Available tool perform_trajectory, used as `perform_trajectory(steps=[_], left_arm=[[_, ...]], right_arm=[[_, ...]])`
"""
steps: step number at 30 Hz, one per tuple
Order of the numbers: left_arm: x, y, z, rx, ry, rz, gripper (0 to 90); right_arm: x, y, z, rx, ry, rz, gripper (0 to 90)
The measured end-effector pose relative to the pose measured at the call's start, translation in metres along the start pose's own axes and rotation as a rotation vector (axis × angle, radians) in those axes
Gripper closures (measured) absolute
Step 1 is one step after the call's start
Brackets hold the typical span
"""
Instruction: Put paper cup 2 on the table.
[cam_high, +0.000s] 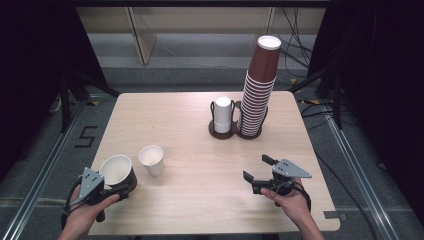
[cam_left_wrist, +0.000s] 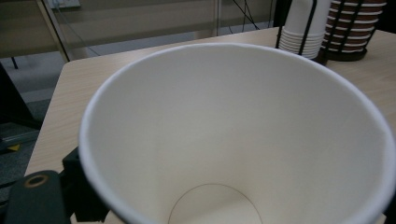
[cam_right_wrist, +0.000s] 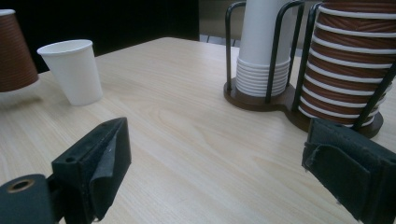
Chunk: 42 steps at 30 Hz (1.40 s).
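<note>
On the wooden table (cam_high: 200, 165), the left gripper (cam_high: 116, 190) clasps a brown cup (cam_high: 119, 172) beside the white cup (cam_high: 152, 159), apparently unplaced; right gripper (cam_high: 260, 175) gapes empty.

Table (cam_high: 200, 200): two-part cup holder (cam_high: 221, 133) toward the far edge, right of centre. Short cup stack (cam_high: 223, 114) in its left part; tall cup stack (cam_high: 260, 85) in the right, touching side by side. Single small cup (cam_high: 152, 159) stands upright left of centre, nearer the front. Larger cup (cam_high: 118, 172) just left of it, tilted, in the left gripper (cam_high: 107, 190) at the front left corner. Right gripper (cam_high: 260, 172) front right, well apart from both.
</note>
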<state>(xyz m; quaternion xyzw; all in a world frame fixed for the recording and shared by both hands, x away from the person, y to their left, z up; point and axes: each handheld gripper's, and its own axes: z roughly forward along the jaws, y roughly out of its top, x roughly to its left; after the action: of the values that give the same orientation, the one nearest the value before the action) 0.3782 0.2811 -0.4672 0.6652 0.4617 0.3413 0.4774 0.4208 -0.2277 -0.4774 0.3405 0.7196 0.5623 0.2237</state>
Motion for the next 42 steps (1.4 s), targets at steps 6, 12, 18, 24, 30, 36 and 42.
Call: perform_trajectory(steps=[6,12,18,24,30,36,42], left_arm=[[0.008,-0.001,0.024,0.021,0.042,-0.001,12.1],[0.018,-0.004,0.038,0.018,0.063,-0.028,11.8],[0.021,-0.006,0.044,0.011,0.056,-0.038,11.4],[0.025,-0.01,0.047,0.022,0.056,-0.061,10.9],[0.025,-0.012,0.048,0.019,0.049,-0.064,10.0],[0.024,-0.012,0.048,0.042,0.024,-0.076,0.0],[0.022,-0.011,0.042,0.034,0.015,-0.05,0.0]], right_arm=[[0.002,-0.001,0.0,0.017,0.006,0.019,8.3],[0.004,-0.001,0.0,0.01,0.012,0.037,8.3],[0.001,-0.001,0.001,0.008,-0.003,-0.015,8.3],[0.001,0.0,0.002,0.013,0.008,-0.005,8.3],[0.004,-0.001,0.001,0.016,0.005,0.015,8.2],[0.005,-0.001,0.001,0.019,0.004,0.013,8.1],[0.005,-0.002,0.003,0.015,0.02,-0.015,8.1]])
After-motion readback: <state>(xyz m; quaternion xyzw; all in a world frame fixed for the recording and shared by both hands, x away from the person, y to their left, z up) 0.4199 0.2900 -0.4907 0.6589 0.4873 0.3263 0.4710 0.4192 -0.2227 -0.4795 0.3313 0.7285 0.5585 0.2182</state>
